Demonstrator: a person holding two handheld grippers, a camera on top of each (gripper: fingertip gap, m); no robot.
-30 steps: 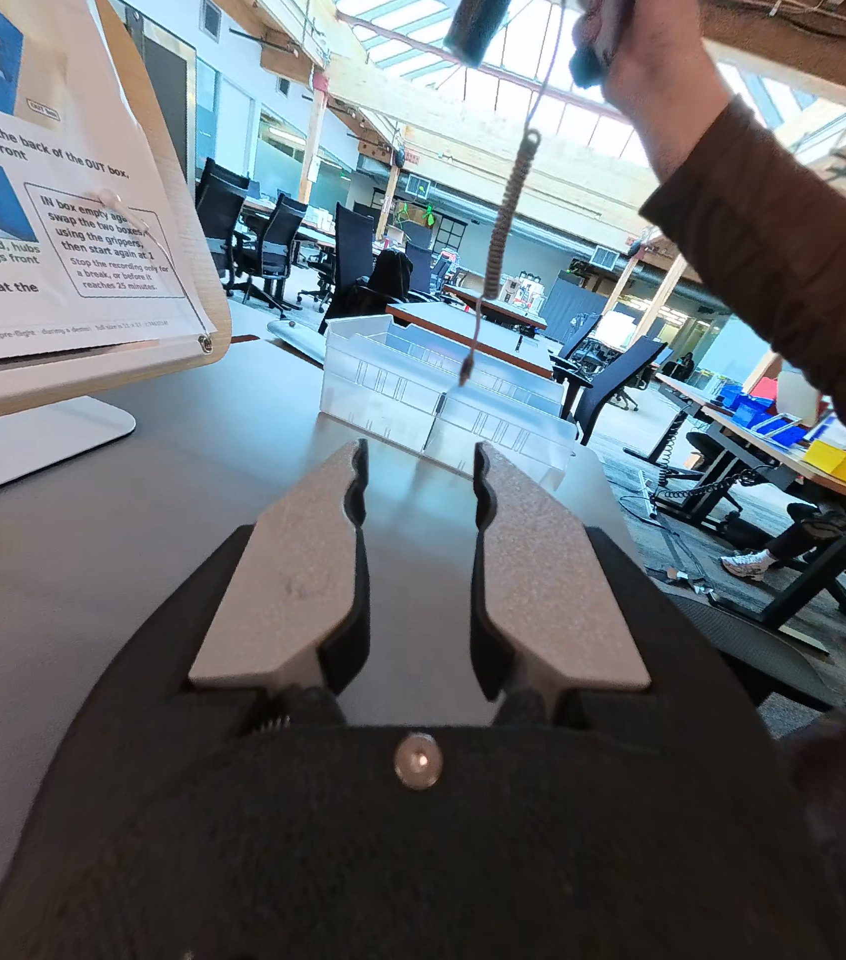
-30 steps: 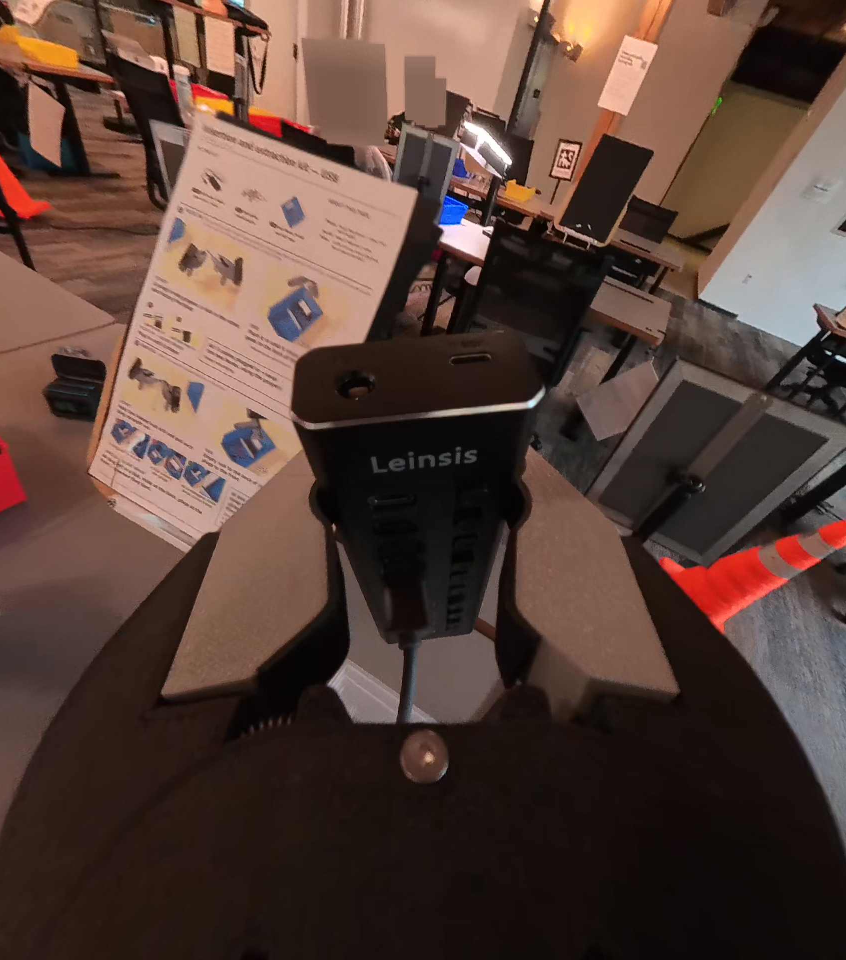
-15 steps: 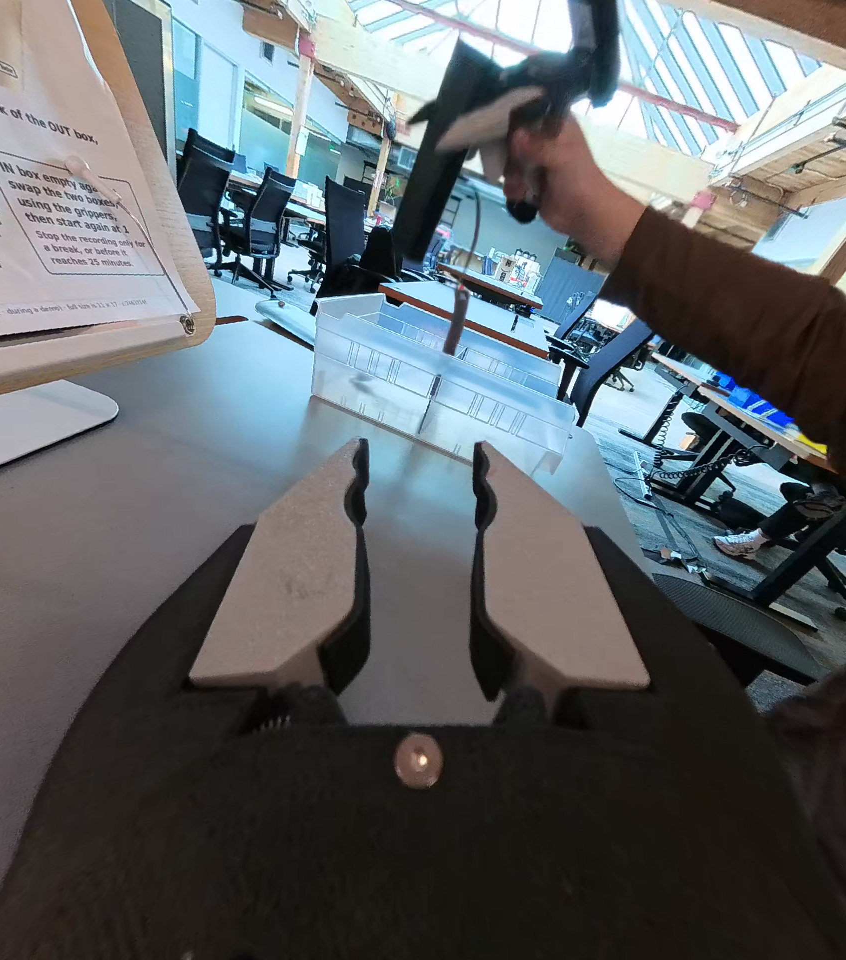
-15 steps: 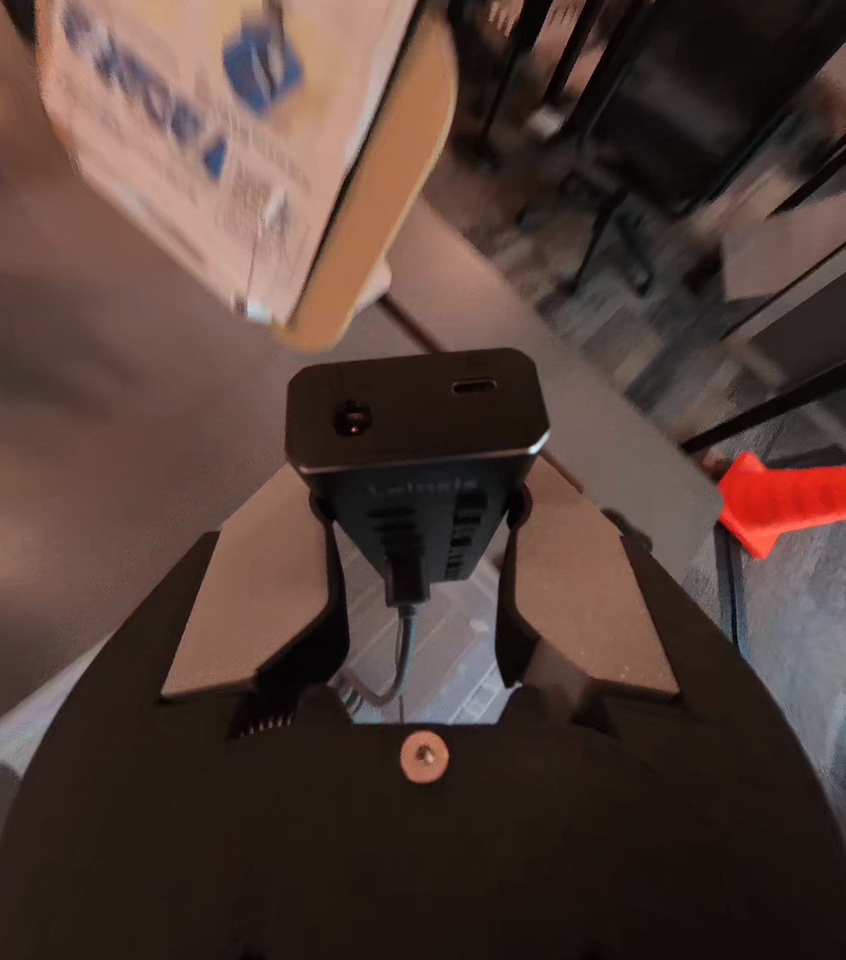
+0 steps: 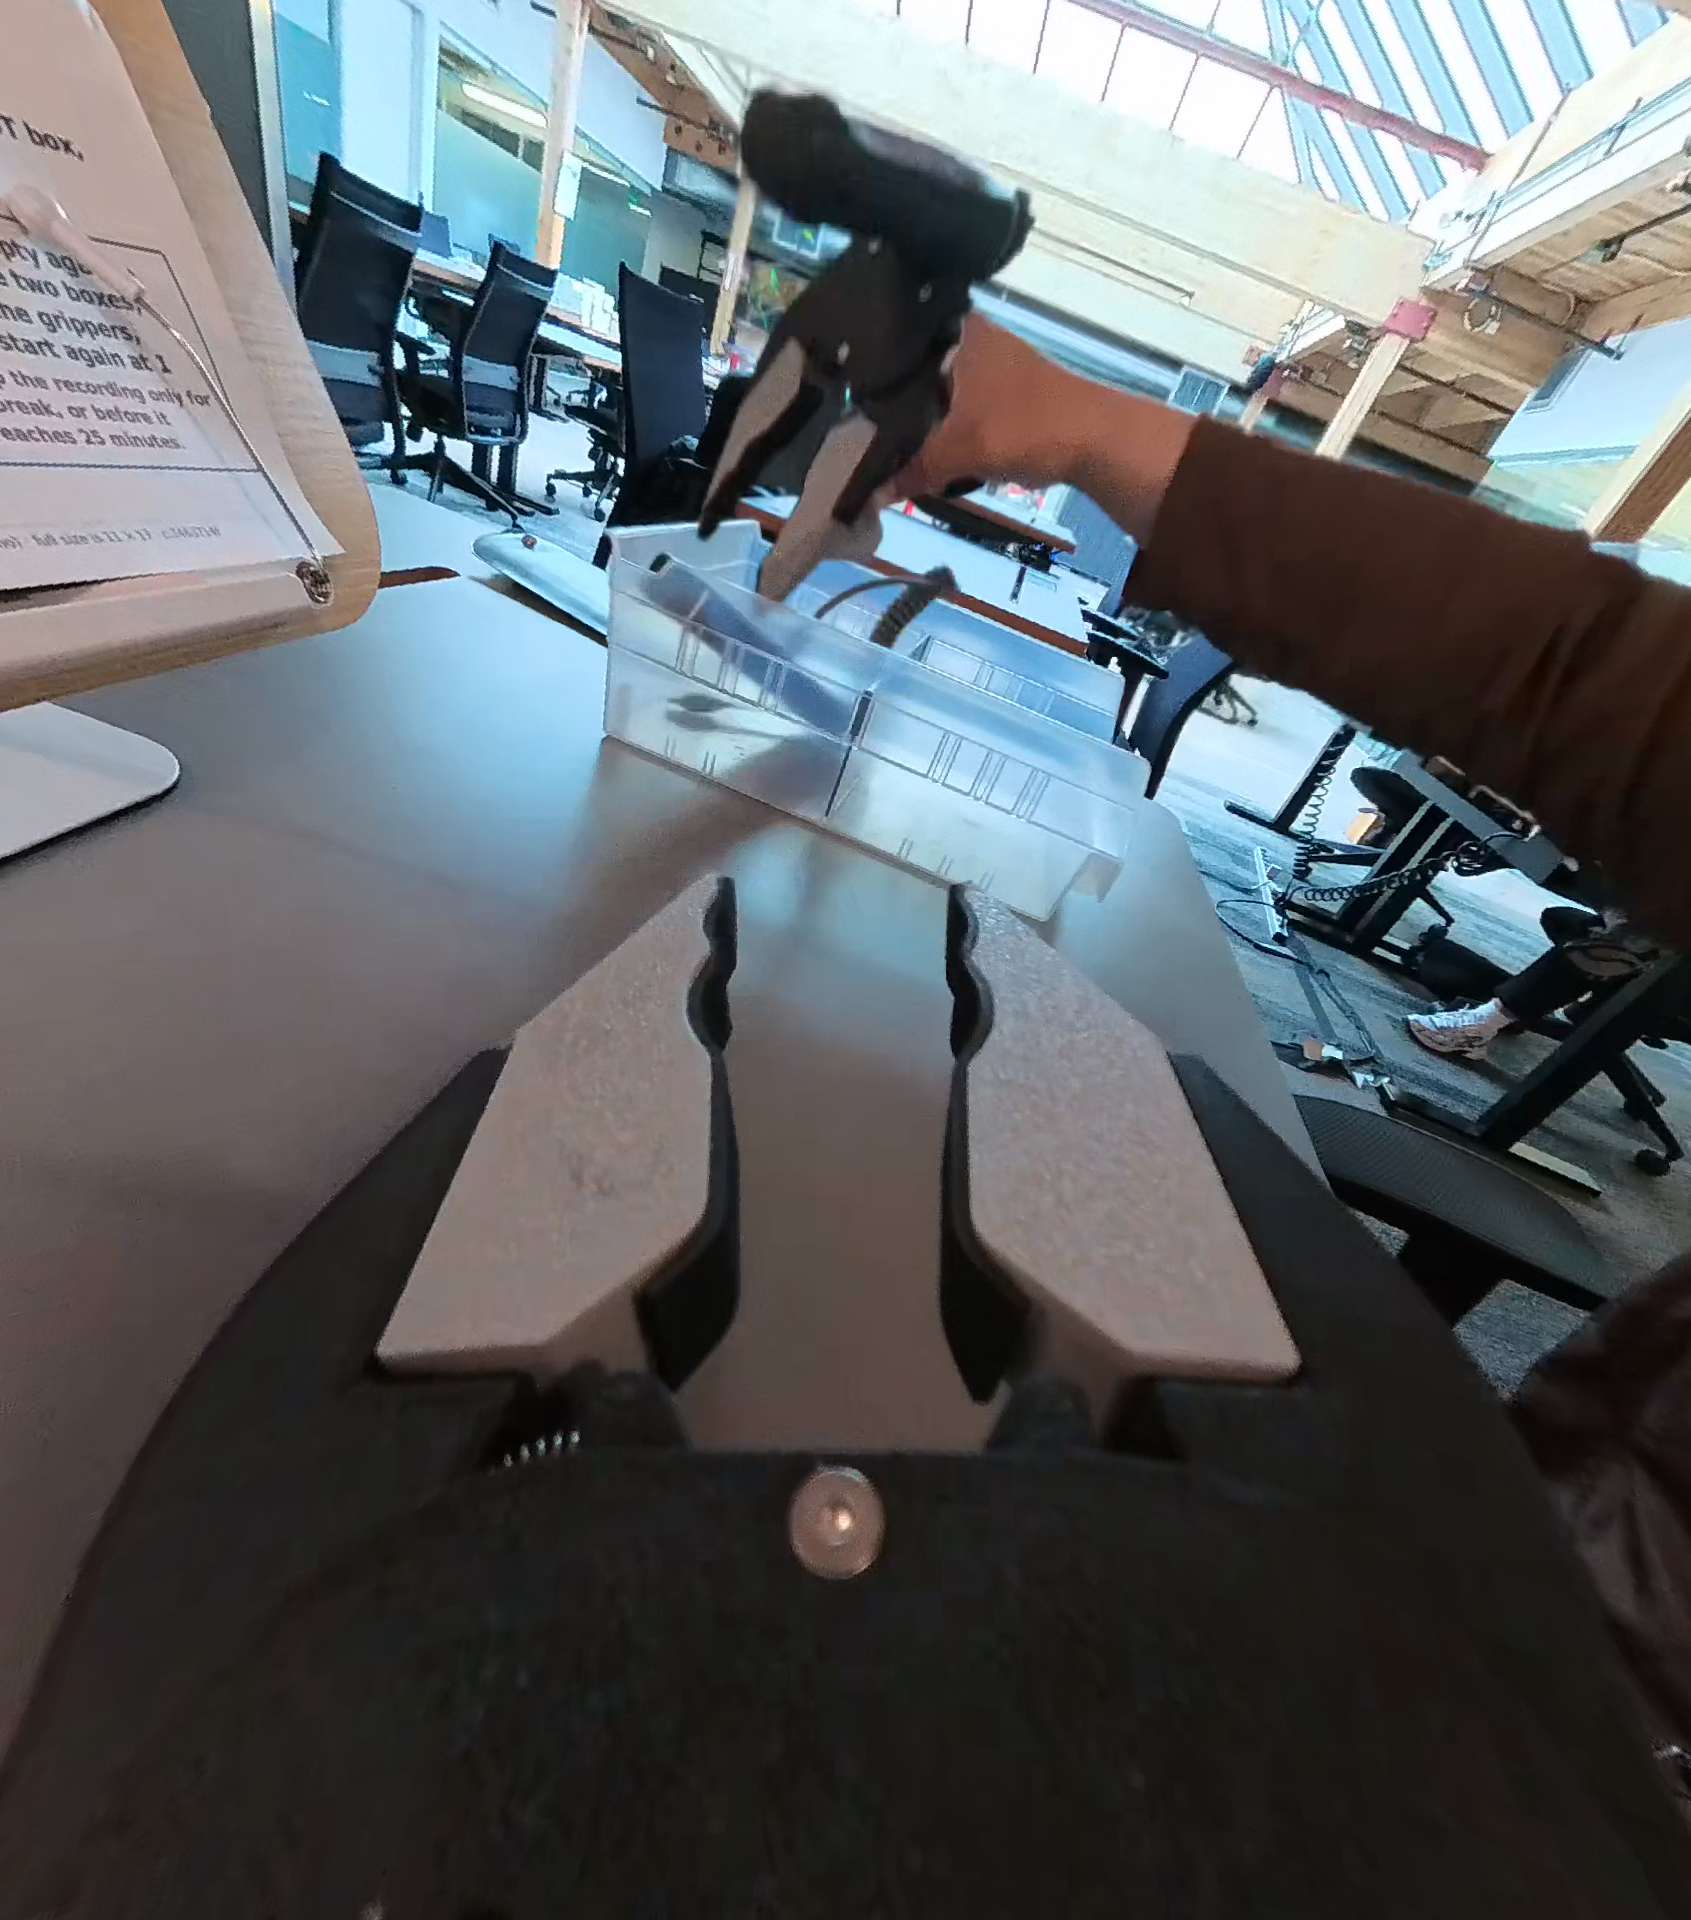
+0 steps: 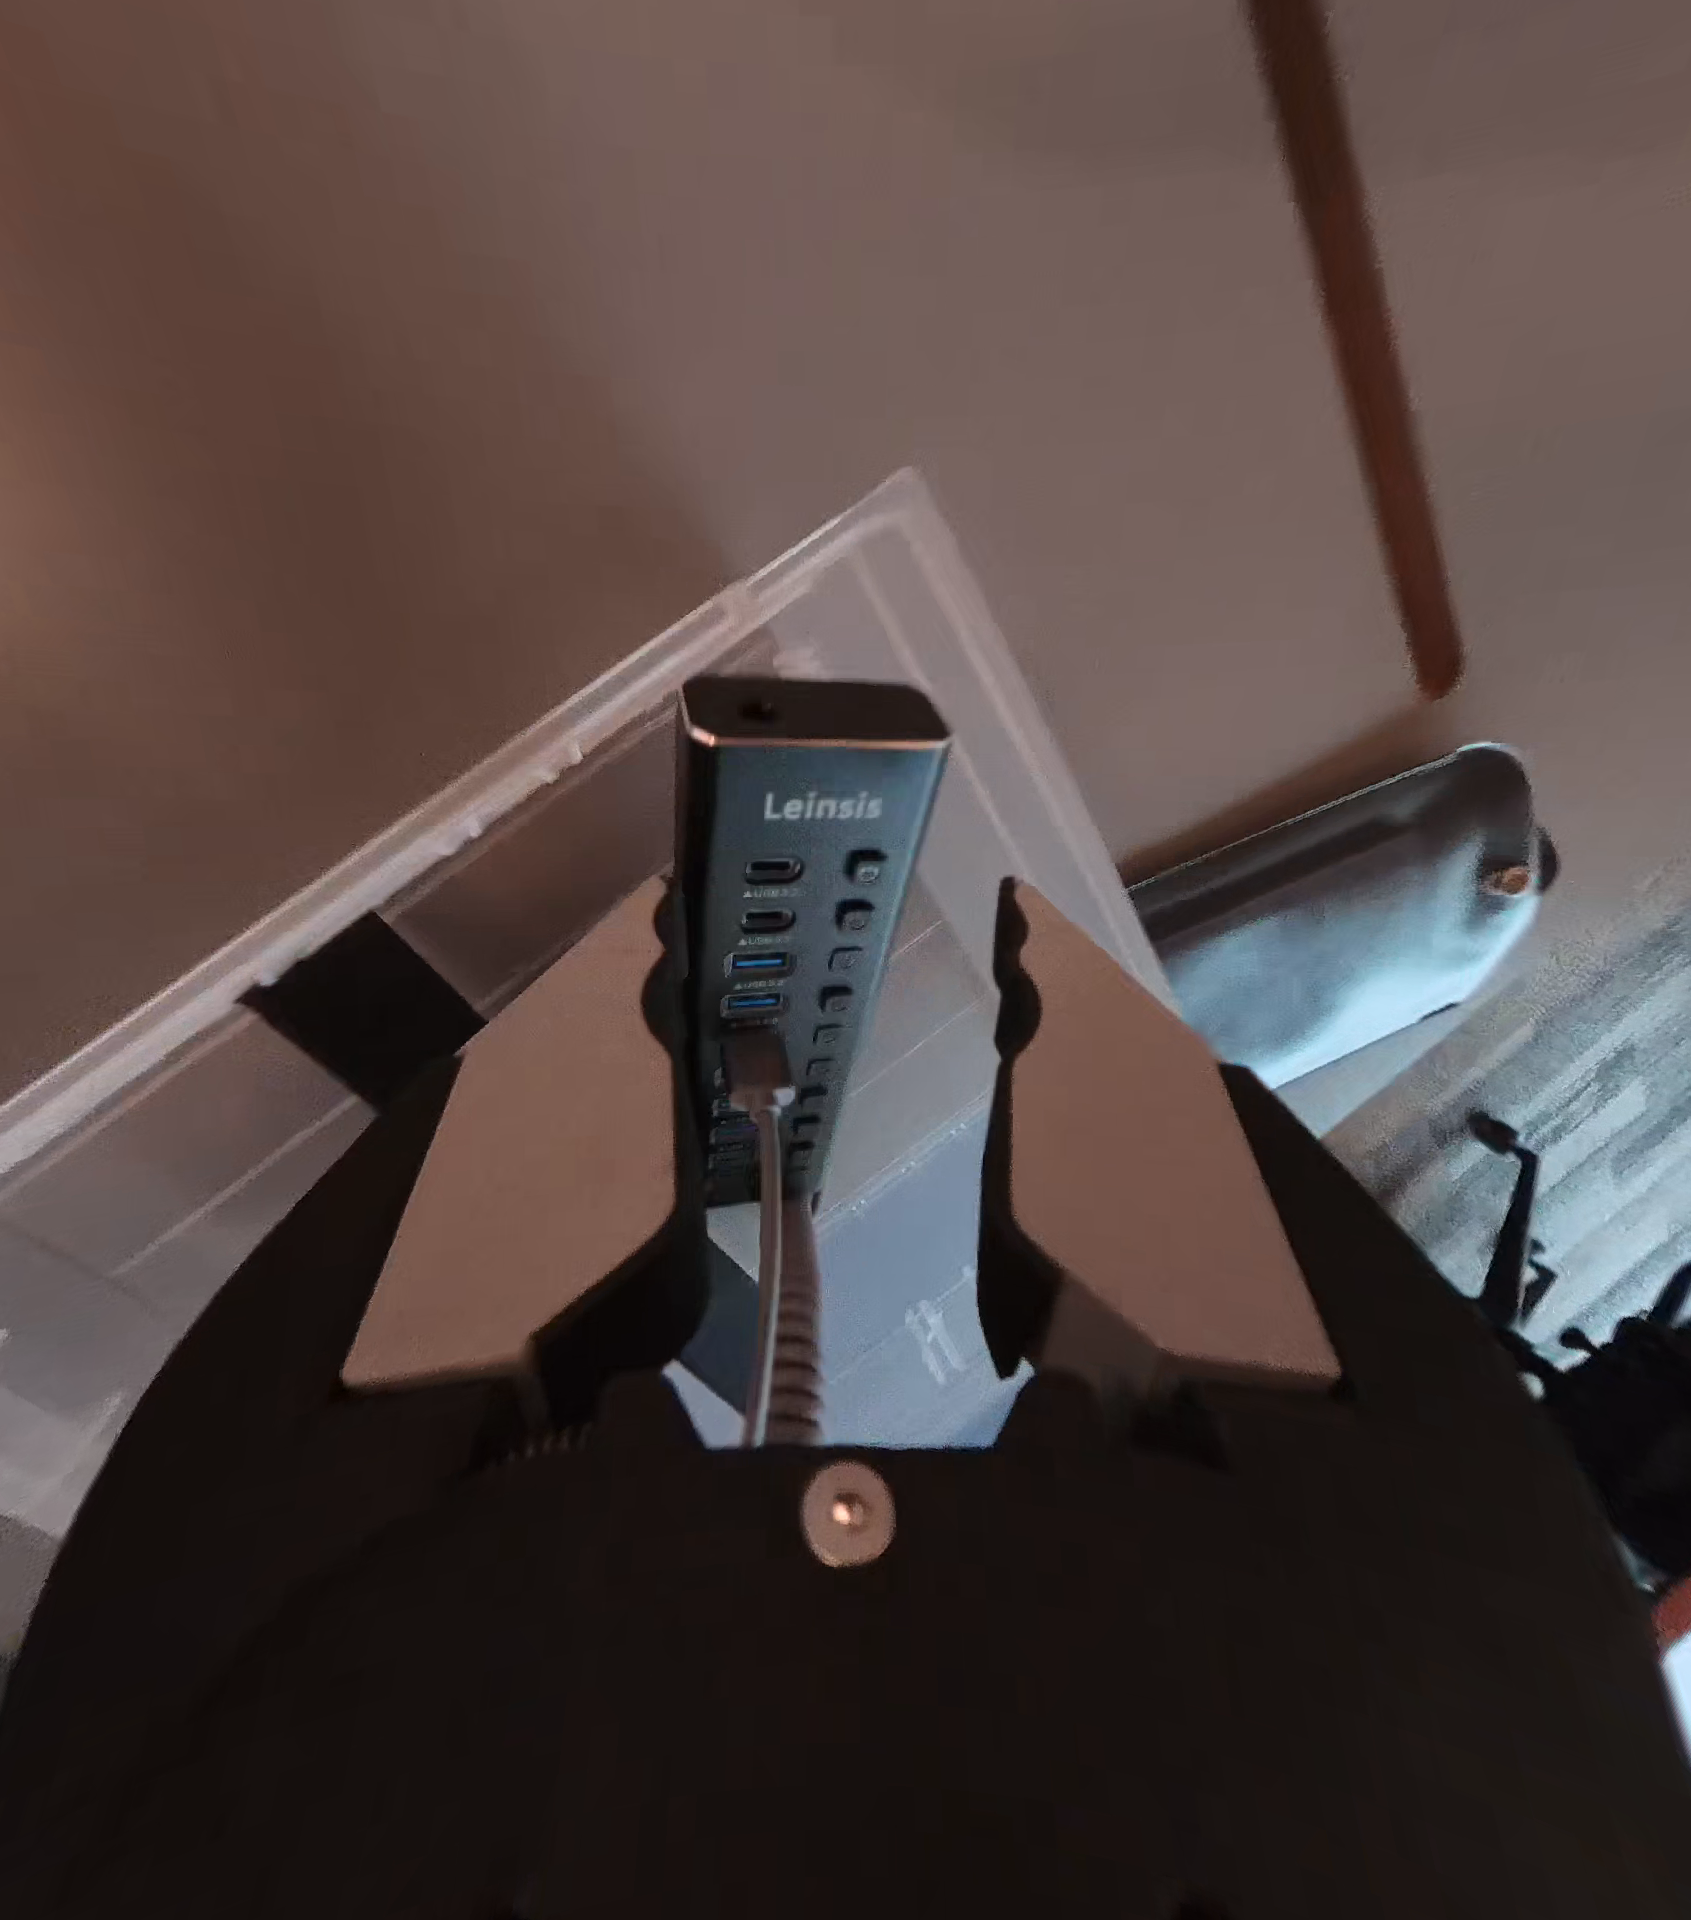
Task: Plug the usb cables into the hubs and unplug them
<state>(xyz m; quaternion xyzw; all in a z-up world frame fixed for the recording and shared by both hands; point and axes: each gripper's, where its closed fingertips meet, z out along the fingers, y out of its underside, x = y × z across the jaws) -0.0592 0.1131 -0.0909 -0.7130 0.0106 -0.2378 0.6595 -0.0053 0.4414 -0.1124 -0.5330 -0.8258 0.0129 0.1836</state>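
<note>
1. Right gripper (image 6: 833, 956) fingers are spread; the hub (image 6: 799, 935) between them touches only the left one.
2. Hub lies in the clear bin (image 5: 924, 758), frame centre, cable (image 6: 779, 1247) plugged in; unplugging seemingly remains.
3. Left gripper (image 5: 833, 961) fingers apart, empty, above the table (image 5: 249, 935).
</note>
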